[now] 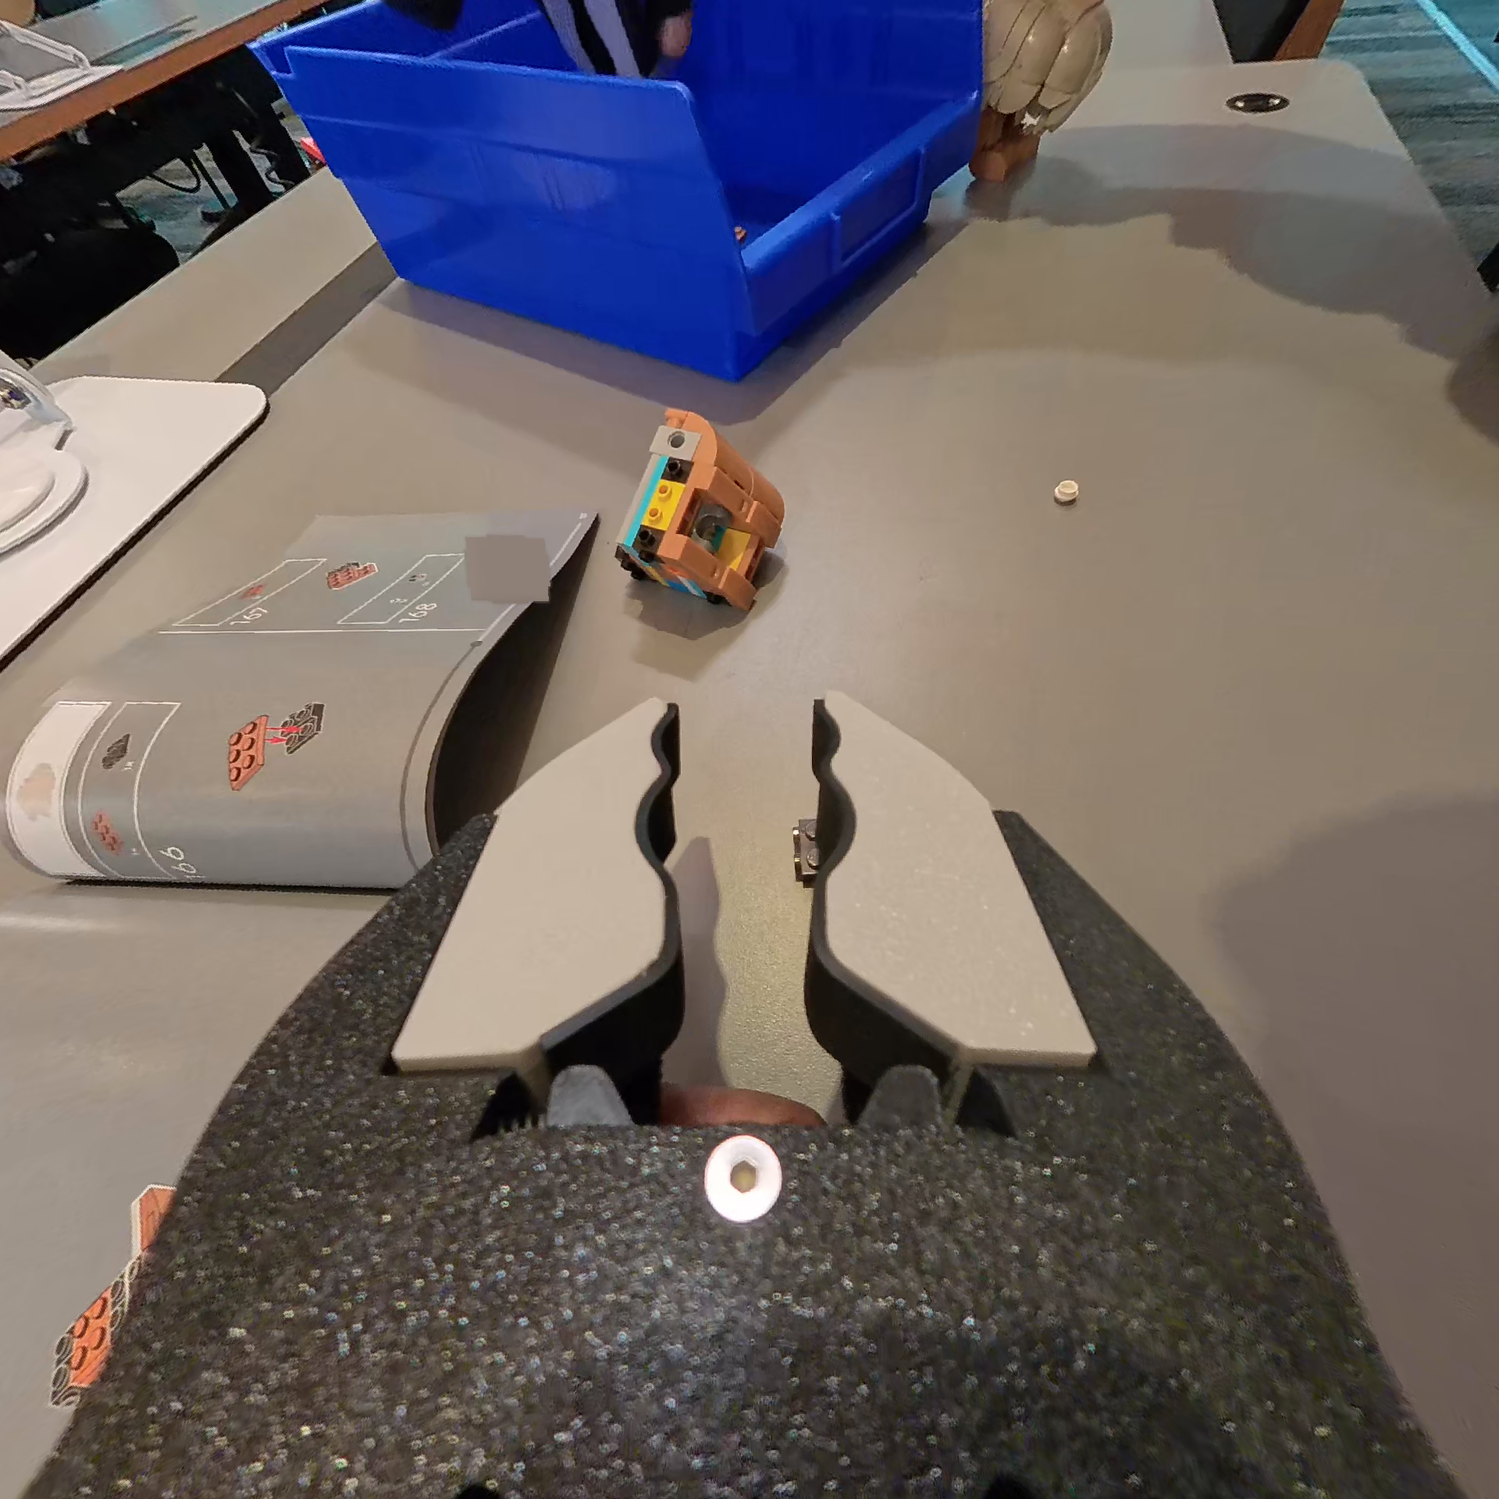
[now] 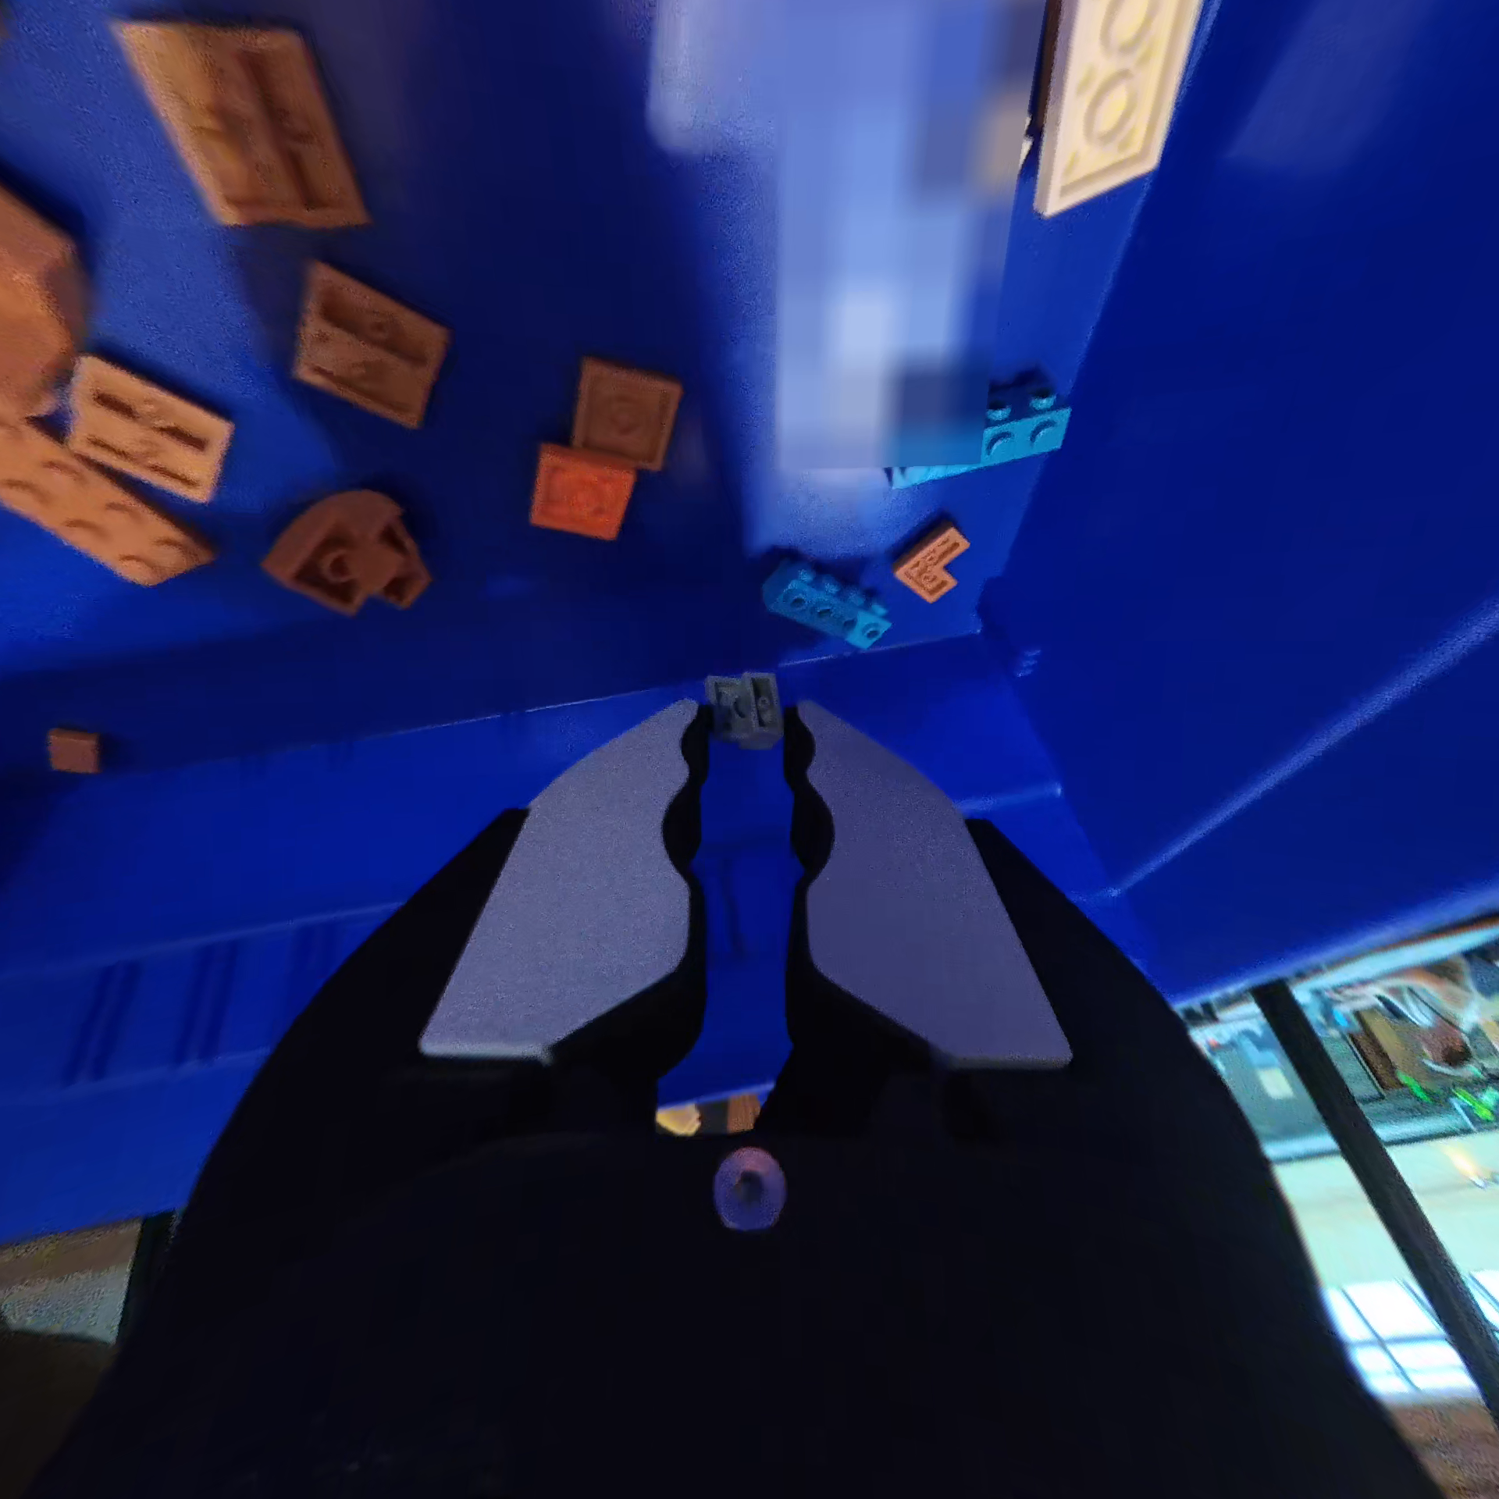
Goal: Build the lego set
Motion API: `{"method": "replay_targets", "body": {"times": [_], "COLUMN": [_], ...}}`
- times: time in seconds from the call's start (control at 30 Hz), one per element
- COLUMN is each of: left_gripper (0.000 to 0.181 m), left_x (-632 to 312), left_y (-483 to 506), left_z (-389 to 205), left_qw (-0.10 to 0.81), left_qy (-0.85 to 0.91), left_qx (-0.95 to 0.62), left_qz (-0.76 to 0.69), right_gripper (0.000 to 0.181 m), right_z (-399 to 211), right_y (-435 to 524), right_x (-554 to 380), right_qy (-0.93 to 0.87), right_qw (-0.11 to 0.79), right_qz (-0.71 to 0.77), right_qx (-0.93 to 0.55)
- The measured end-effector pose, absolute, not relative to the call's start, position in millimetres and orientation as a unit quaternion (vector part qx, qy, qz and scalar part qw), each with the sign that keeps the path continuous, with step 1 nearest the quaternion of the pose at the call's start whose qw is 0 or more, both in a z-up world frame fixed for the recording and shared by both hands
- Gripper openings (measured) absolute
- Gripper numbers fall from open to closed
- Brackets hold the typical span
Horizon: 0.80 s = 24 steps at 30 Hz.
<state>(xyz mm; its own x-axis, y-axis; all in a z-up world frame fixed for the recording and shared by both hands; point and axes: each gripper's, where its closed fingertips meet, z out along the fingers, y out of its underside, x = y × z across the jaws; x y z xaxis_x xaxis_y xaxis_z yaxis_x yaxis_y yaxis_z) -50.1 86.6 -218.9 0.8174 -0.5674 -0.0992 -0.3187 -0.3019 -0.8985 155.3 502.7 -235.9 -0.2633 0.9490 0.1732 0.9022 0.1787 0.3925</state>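
In the left wrist view, my left gripper is open above the grey table. A small dark grey piece lies by the inner side of its right finger, partly hidden by it. A partly built brown, yellow and teal lego model lies tilted on the table ahead. In the right wrist view, my right gripper is inside the blue bin, its tips shut on a small grey piece. Loose brown pieces, an orange plate and teal bricks lie on the bin floor.
The blue bin stands behind the model. An open instruction booklet lies at left, beside a white board. A small tan round stud sits at right. A tan and brown figure stands behind the bin. A white plate leans in the bin. Across from one pair of fingers to the other is roughly 45 cm. The left gripper is farther from the orange plate, some 40 cm, than the right, some 5 cm.
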Motion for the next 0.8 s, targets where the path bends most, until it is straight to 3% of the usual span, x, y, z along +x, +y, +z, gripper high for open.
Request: {"method": "replay_targets", "body": {"times": [0.2, 0.47, 0.63, 0.8], "left_gripper": [0.031, 0.032, 0.034, 0.037], "left_x": [-52, -47, -34, -21], "left_y": [87, 85, 82, 78], "left_z": [-211, -189, -172, -158], "left_qw": [0.536, 0.581, 0.624, 0.663], "left_qy": [0.268, 0.274, 0.291, 0.308], "left_qx": [-0.791, -0.757, -0.716, -0.674], "left_qz": [-0.124, -0.123, -0.117, -0.100], "right_gripper": [0.017, 0.017, 0.017, 0.017], "right_z": [-191, -123, -114, -135], "right_y": [421, 197, 104, 73], "right_x": [127, 67, 30, 6], "right_qy": [0.786, 0.778, 0.659, 0.567], "right_qw": [-0.067, -0.204, -0.154, -0.071], "right_qz": [0.057, -0.319, -0.568, -0.671], "right_qx": [0.612, 0.501, 0.469, 0.473]}}
